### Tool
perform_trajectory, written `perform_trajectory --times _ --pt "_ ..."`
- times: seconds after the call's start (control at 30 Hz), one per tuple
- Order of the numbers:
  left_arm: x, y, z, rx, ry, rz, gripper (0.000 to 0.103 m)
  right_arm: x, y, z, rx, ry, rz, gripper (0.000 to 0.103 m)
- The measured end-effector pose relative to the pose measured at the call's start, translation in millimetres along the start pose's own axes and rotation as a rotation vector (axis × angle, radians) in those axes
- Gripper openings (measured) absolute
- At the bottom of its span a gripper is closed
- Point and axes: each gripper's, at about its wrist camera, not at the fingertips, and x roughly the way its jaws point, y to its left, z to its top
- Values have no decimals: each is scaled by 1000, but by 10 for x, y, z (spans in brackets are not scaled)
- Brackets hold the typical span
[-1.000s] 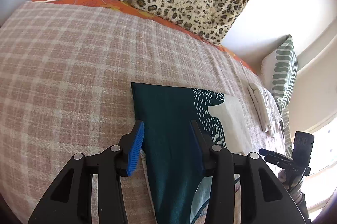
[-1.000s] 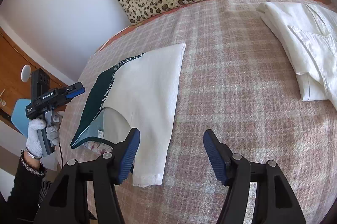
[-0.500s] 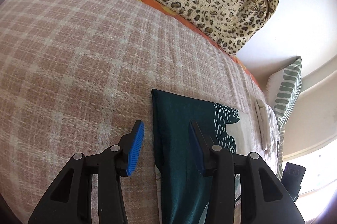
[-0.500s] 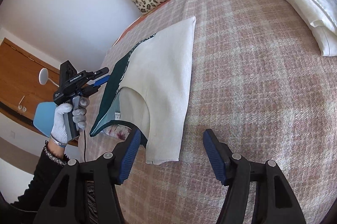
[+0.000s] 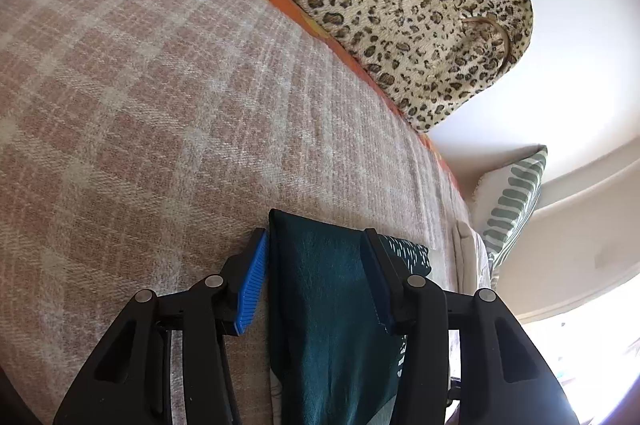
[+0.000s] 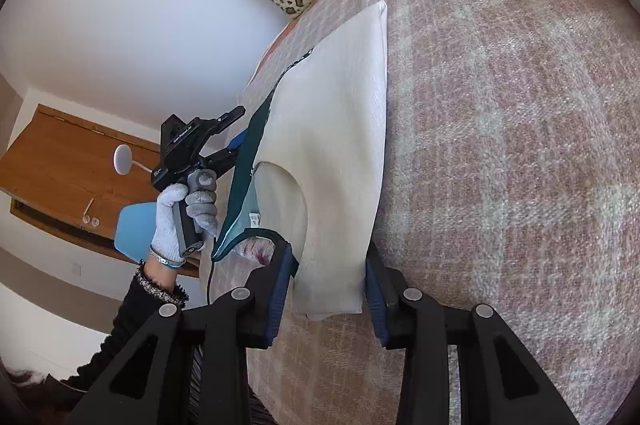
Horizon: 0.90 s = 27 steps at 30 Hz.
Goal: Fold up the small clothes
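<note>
While the garment [image 5: 332, 305] lies on the blanket [image 5: 160, 105], both grippers' fingers [image 5: 252, 281] [image 6: 280, 285] straddle its edges, parted, gripping nothing.

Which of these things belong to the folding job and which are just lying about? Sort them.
Part of the job:
- teal-and-white garment
- left tool, open around its teal side
- right tool, open around its white side

Just lying about:
- leopard-print bag
- striped pillow
- plaid blanket underneath
- blue chair
</note>
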Motion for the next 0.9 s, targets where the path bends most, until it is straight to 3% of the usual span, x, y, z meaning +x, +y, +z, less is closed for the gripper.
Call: perform_trajectory --times 0.3,0.37,0.4,0.5,0.63,0.73,0.9 --pt "164 -116 13 26 9 -42 45 213 103 -4 33 9 62 35" --pt "182 -166 15 58 2 -15 40 221 87 8 55 1 68 32" --pt "200 -184 17 74 4 1 33 233 91 15 61 2 62 30" --pt "274 -183 0 90 18 30 8 261 99 9 57 8 33 21" --pt "259 -294 -45 168 -8 95 5 300 132 4 63 3 -24 8" --pt "210 -504 -125 289 -46 181 4 302 164 -2 60 -6 -64 4" --pt "115 -840 -286 474 -123 295 4 348 467 1 -89 -19 -228 4"
